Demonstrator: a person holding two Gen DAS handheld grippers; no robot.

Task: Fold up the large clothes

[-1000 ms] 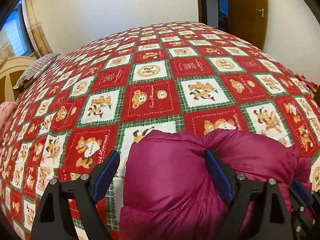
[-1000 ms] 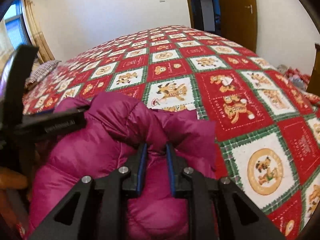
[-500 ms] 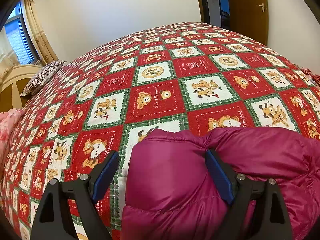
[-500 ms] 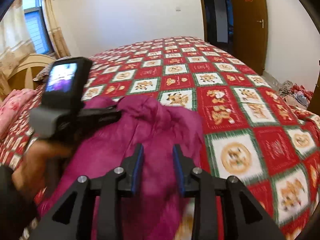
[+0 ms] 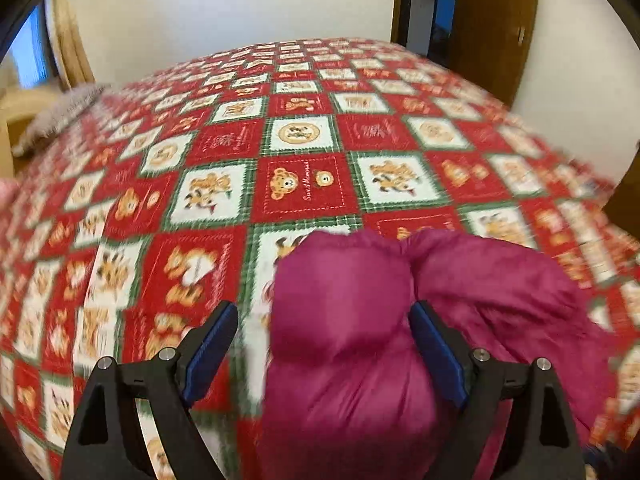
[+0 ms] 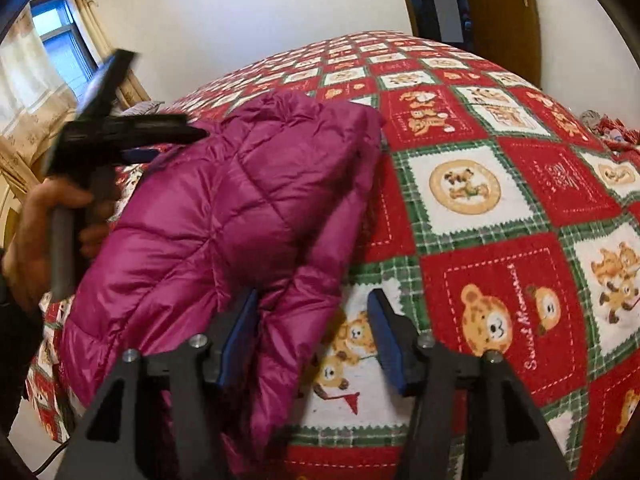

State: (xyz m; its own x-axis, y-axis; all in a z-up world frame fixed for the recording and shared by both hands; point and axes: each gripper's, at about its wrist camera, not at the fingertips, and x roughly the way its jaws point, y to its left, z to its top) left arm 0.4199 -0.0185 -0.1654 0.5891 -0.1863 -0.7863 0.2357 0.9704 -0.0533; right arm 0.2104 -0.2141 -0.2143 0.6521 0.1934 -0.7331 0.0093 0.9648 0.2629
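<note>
A magenta quilted puffer jacket [image 6: 224,216] lies bunched on the near part of the bed; it also shows in the left wrist view [image 5: 360,340]. My left gripper [image 5: 324,344] is open, with a puffy fold of the jacket between its blue pads, not pinched. My right gripper [image 6: 312,332] is open over the jacket's right edge, its left pad against the fabric and its right pad over the bedspread. The left gripper's body and the hand holding it [image 6: 100,144] show at the jacket's far left.
The bed is covered by a red, white and green teddy-bear patchwork bedspread [image 6: 500,200] [image 5: 304,184]. A striped pillow [image 5: 68,112] lies at the far left by the headboard. A wooden door [image 6: 504,8] and a clothes pile [image 6: 608,128] are at the right.
My right gripper opened wide, let go of the jacket fold and drew back to the right. The jacket dropped flatter. My left gripper stayed open and shifted a little.
</note>
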